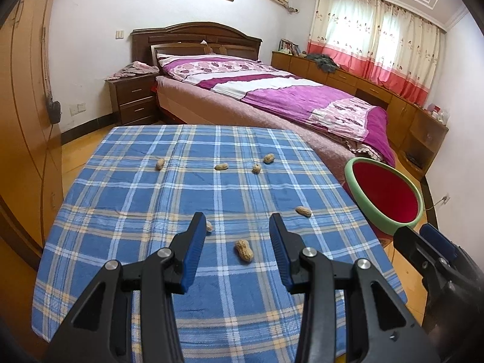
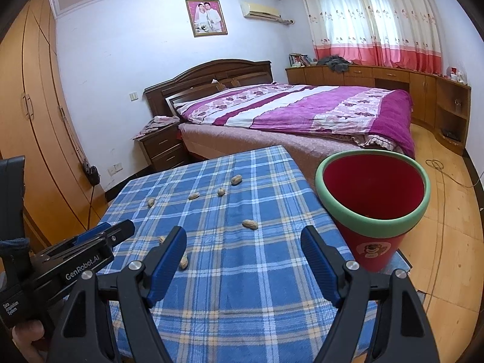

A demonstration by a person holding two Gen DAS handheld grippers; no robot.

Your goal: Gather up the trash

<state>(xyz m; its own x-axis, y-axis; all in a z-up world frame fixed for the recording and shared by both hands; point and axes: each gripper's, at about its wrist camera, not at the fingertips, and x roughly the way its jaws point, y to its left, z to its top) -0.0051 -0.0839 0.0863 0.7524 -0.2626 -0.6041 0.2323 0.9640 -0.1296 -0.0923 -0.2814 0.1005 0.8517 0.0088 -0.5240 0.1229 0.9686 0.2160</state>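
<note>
Left gripper [image 1: 233, 230]: its blue pads are standing apart with nothing between them, hovering over the near end of the checked cloth [image 1: 136, 199] and angling down toward it.

Nearest peanut [image 1: 243, 250]: lying on the cloth just beyond the left fingertips, at about 12 o'clock from that gripper and almost centred in the gap (a good line-up already). Its long axis is running roughly along the pointing line, tipping slightly toward 1 o'clock, so the pads would be closing across its narrow waist.

Second near peanut [image 1: 209, 226]: half hiding behind the left finger, at about 11 o'clock.

Side peanut [image 1: 303, 211]: sitting toward 2 o'clock, its long axis lying crosswise, closer to the bin side.

Far peanuts [image 1: 256, 168]: four are scattering across the far half of the cloth, around 12 o'clock, well apart from both grippers.

Right gripper [image 2: 243, 242]: its jaws are gaping wide and empty above the cloth's right part.

Bin [image 2: 417, 227]: the red pot with a green rim is standing upright at the cloth's right edge, at about 2 o'clock from the right gripper, near its right finger.

Nearer hand: I am judging the left gripper to be the nearer one for the nearest peanut, needing only a short dip forward and down; the right one is sitting better for the bin.
</note>
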